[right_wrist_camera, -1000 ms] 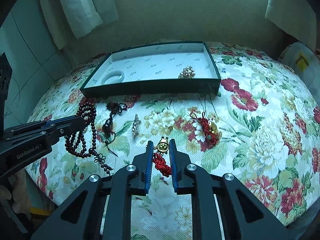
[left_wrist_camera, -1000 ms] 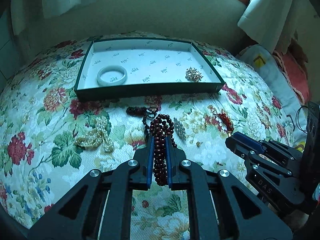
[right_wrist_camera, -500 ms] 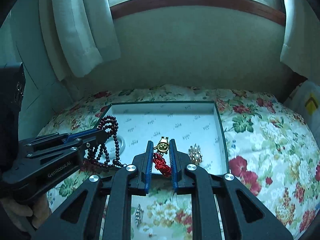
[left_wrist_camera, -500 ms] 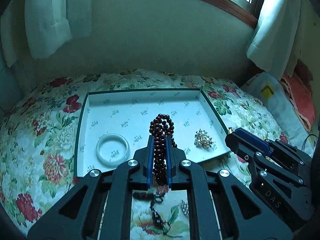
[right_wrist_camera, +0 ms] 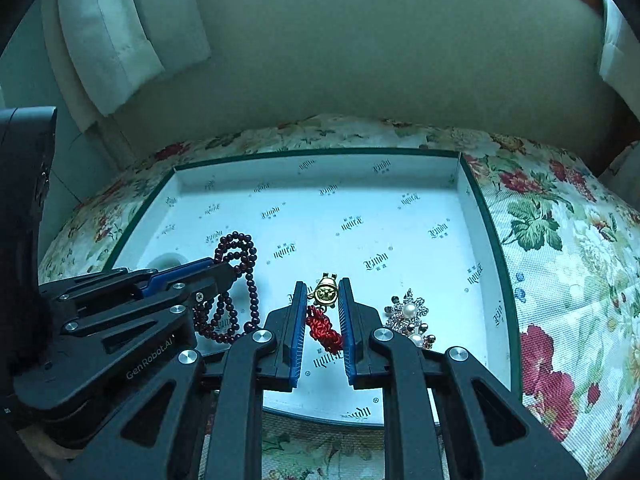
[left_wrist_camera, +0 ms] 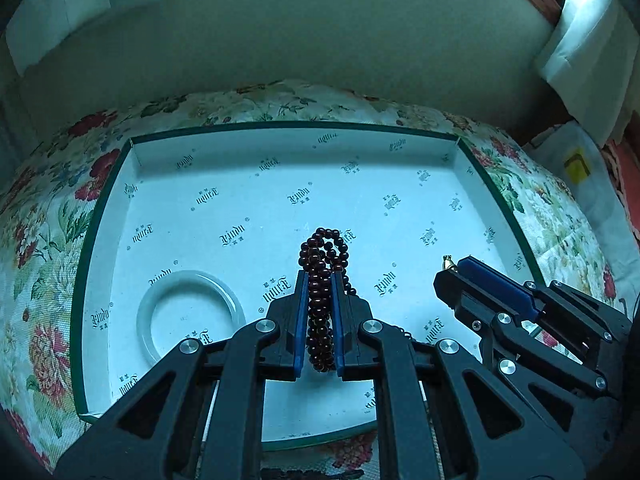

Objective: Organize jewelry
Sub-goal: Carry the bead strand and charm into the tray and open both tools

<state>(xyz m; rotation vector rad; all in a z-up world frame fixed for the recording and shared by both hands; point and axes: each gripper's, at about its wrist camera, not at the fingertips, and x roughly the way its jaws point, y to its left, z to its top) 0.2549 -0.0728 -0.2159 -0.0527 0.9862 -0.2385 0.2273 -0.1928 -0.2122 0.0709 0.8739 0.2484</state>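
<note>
My left gripper (left_wrist_camera: 320, 276) is shut on a dark red bead necklace (left_wrist_camera: 322, 256) and holds it over the white-lined green box (left_wrist_camera: 280, 128). The necklace hangs from it in the right wrist view (right_wrist_camera: 236, 280). My right gripper (right_wrist_camera: 322, 286) is shut on a red knotted charm with a gold piece (right_wrist_camera: 325, 312), also over the box (right_wrist_camera: 320, 154). It shows at the right of the left wrist view (left_wrist_camera: 452, 270). A white bangle (left_wrist_camera: 190, 316) lies in the box at the left. A pearl brooch (right_wrist_camera: 410, 316) lies in the box beside my right gripper.
The box sits on a floral cloth (right_wrist_camera: 560, 240) over a round surface. A wall (left_wrist_camera: 320, 40) stands behind, with white curtains (right_wrist_camera: 128, 32) at both sides. A white bag with a yellow mark (left_wrist_camera: 576, 164) lies at the right.
Both grippers have moved forward and down over the box with their jewelry still held. The box now fills both views and the loose pieces on the cloth have dropped out of sight.
</note>
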